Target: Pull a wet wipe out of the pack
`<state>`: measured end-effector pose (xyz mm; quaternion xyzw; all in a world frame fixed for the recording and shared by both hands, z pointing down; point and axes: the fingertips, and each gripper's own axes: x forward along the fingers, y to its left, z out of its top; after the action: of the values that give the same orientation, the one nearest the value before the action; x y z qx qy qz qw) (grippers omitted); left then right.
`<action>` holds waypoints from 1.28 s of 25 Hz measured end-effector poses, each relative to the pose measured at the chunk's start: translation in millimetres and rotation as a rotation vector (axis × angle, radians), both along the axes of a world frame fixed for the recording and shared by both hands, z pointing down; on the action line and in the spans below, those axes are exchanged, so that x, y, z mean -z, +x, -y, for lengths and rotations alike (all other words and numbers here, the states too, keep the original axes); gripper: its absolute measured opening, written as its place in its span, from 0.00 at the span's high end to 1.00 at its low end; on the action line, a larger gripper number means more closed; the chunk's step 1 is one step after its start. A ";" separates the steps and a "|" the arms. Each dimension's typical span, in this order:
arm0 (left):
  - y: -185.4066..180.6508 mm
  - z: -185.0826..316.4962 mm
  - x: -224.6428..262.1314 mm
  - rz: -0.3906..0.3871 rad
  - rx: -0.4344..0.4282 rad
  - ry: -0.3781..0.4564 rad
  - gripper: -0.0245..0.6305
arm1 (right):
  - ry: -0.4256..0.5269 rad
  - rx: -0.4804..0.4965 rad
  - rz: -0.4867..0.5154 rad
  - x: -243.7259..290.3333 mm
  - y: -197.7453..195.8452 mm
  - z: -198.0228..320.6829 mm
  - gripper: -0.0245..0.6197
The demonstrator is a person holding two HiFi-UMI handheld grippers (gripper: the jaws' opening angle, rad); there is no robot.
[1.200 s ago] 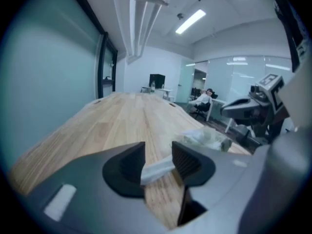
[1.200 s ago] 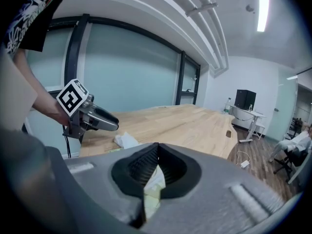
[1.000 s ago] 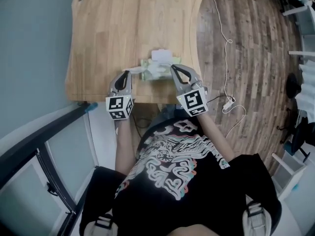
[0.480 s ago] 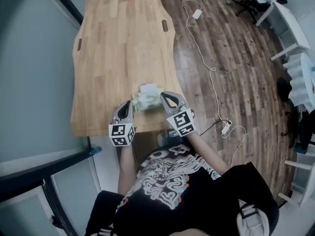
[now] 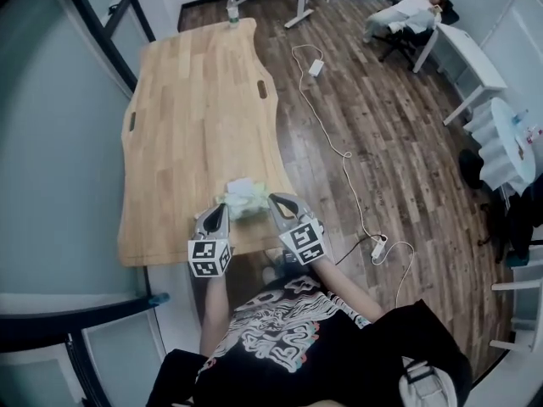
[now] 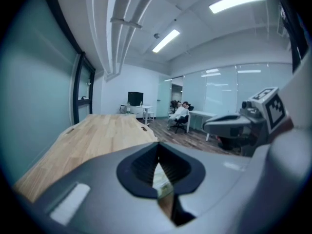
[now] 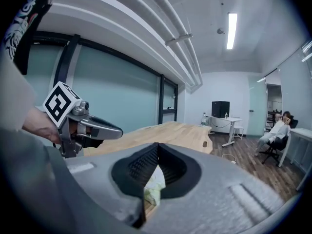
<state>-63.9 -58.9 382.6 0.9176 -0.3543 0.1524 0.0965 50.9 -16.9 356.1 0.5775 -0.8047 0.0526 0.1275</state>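
My left tongs (image 5: 218, 209) closed tight, my right tongs (image 5: 274, 200) closed too, pale green wipe pack (image 5: 243, 197) between their tips at the near edge of the wooden table (image 5: 195, 100), white cable (image 5: 345, 154) trailing over the floor (image 5: 399, 142) beyond.

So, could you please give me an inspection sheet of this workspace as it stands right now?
Surface: light wooden table, mostly bare.
Job's things: pale green and white wet wipe pack near the table's near edge.
Clutter: small bottle at the table's far end.
Grippers: left gripper and right gripper flank the pack, both with jaws together; whether either pinches a wipe is unclear.
Cables: white cable crosses the floor to a white power strip.
Surroundings: dark wood-plank floor, white desk, seated person far off.
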 end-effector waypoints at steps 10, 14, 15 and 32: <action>32.9 -13.5 23.1 -0.010 0.008 0.035 0.98 | 0.002 0.042 -0.017 11.4 27.6 1.6 0.96; 44.1 -8.8 29.6 -0.002 0.034 0.048 0.98 | 0.012 0.049 -0.008 17.7 43.7 6.2 0.96; 46.2 -8.6 29.4 0.000 0.037 0.049 0.98 | 0.009 0.052 -0.003 16.9 45.8 6.6 0.96; 88.3 -39.3 25.9 0.013 0.086 0.052 0.98 | 0.007 0.090 0.046 7.5 82.2 -18.4 0.96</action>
<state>24.3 -19.5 356.7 0.9027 -0.3979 0.1449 0.0765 133.1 1.5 348.6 0.5397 -0.8328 0.0573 0.1090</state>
